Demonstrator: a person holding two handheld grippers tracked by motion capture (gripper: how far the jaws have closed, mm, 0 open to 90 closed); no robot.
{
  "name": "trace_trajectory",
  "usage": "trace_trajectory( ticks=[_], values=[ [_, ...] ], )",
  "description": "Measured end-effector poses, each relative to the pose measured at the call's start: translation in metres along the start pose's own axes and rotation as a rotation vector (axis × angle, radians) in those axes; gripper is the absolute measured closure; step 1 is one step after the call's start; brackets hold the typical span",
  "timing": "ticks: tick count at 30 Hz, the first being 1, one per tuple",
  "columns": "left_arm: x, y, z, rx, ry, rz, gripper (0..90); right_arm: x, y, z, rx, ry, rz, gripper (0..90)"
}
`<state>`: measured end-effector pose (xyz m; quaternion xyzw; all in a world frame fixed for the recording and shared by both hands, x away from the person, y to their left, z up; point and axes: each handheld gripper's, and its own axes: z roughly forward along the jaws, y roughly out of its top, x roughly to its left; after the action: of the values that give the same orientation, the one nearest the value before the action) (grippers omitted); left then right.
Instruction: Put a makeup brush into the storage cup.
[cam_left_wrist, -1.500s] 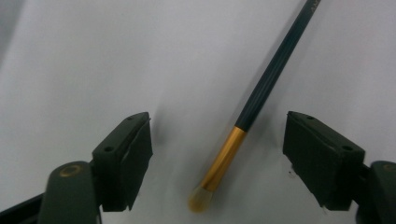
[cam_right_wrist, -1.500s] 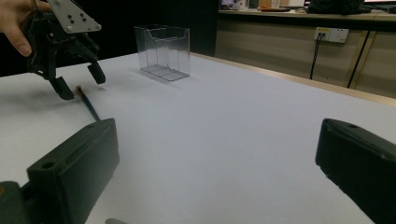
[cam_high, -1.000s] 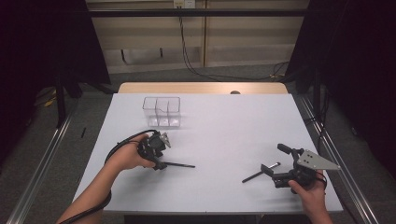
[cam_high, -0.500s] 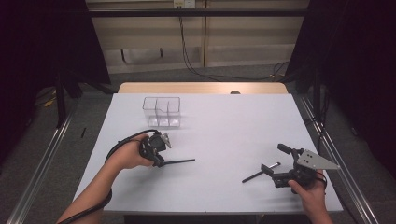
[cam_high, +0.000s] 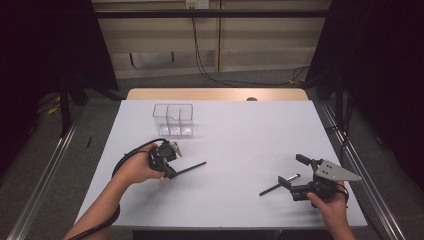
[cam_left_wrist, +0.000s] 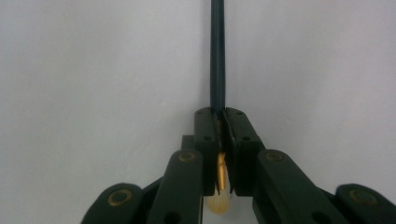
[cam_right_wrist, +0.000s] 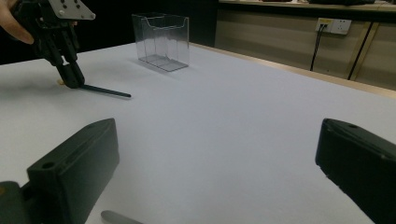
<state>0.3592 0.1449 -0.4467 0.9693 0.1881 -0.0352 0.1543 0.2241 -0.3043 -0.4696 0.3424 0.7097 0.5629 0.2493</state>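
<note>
On the white bench (cam_high: 235, 145), toward eight o'clock in the high view, a paintbrush (cam_high: 189, 170) is clamped by the left gripper (cam_high: 167, 172); the jaws have just been closing and are now pressed on its gold ferrule, the dark handle pointing toward three o'clock. At five o'clock the right gripper (cam_high: 290, 185) is held with its jaws wide apart around nothing, a second brush (cam_high: 277, 186) lying just beside them. A clear compartment box (cam_high: 173, 119) stands toward eleven o'clock.
</note>
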Motion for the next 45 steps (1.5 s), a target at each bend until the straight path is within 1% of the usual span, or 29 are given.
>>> trace_trajectory(
  ticks=[1, 3, 6, 8, 10, 12, 13, 18, 19, 21, 24, 26, 27, 31, 33, 34, 38, 40, 43, 45],
  values=[
    [-0.001, 0.002, -0.002, -0.018, -0.003, -0.009, 84.2, 0.0, 0.0, 0.0, 0.001, 0.0, 0.0, 0.0],
    [-0.002, 0.003, -0.003, -0.022, -0.003, -0.008, 84.2, 0.0, 0.0, 0.0, 0.002, -0.001, 0.001, 0.0],
    [-0.006, 0.009, -0.007, -0.029, -0.009, 0.01, 84.2, 0.0, 0.0, 0.0, 0.003, -0.002, 0.002, 0.0],
    [-0.009, 0.014, -0.009, -0.039, -0.024, 0.01, 84.2, 0.0, 0.0, 0.001, 0.005, 0.0, 0.002, 0.0],
    [-0.013, 0.02, -0.012, -0.045, -0.031, 0.021, 84.2, 0.0, 0.0, 0.001, 0.007, 0.002, -0.004, 0.0],
    [-0.014, 0.022, -0.012, -0.05, -0.034, 0.024, 84.2, 0.0, 0.0, 0.001, 0.008, 0.003, -0.001, 0.0],
    [-0.016, 0.026, -0.013, -0.058, -0.033, 0.031, 84.2, 0.001, 0.0, 0.002, 0.012, 0.006, -0.007, 0.0],
    [-0.019, 0.033, -0.013, -0.06, -0.045, 0.049, 84.2, 0.001, 0.0, 0.002, 0.011, 0.005, -0.005, 0.0],
    [-0.021, 0.035, -0.011, -0.066, -0.046, 0.041, 84.2, 0.001, 0.0, 0.003, 0.012, 0.007, -0.003, 0.0],
    [-0.022, 0.037, -0.01, -0.071, -0.053, 0.037, 84.2, 0.001, 0.0, 0.003, 0.014, 0.009, -0.004, 0.0],
    [-0.026, 0.041, -0.006, -0.068, -0.054, 0.054, 84.2, 0.002, 0.0, 0.004, 0.013, 0.007, -0.004, 0.0],
    [-0.027, 0.043, -0.005, -0.072, -0.061, 0.056, 84.2, 0.002, 0.0, 0.004, 0.014, 0.008, -0.005, 0.0],
    [-0.028, 0.044, -0.005, -0.077, -0.067, 0.05, 84.2, 0.002, 0.0, 0.004, 0.014, 0.009, -0.005, 0.0],
    [-0.03, 0.047, -0.005, -0.066, -0.076, 0.063, 84.2, 0.002, 0.0, 0.005, 0.012, 0.014, -0.002, 0.0],
    [-0.032, 0.049, -0.006, -0.074, -0.072, 0.065, 84.2, 0.003, 0.0, 0.006, 0.012, 0.02, -0.004, 0.0],
    [-0.032, 0.05, -0.007, -0.071, -0.077, 0.069, 84.2, 0.003, 0.0, 0.007, 0.013, 0.024, -0.003, 0.0],
    [-0.035, 0.056, -0.009, -0.082, -0.073, 0.084, 84.2, 0.004, 0.001, 0.008, 0.016, 0.023, 0.006, 0.0],
    [-0.036, 0.057, -0.009, -0.089, -0.072, 0.084, 84.2, 0.005, 0.001, 0.008, 0.008, 0.026, 0.015, 0.0],
    [-0.039, 0.063, -0.009, -0.093, -0.074, 0.102, 84.2, 0.007, 0.002, 0.009, 0.013, 0.029, 0.018, 0.0],
    [-0.041, 0.066, -0.008, -0.098, -0.076, 0.103, 84.2, 0.007, 0.002, 0.01, 0.014, 0.028, 0.013, 0.0]
  ],
)
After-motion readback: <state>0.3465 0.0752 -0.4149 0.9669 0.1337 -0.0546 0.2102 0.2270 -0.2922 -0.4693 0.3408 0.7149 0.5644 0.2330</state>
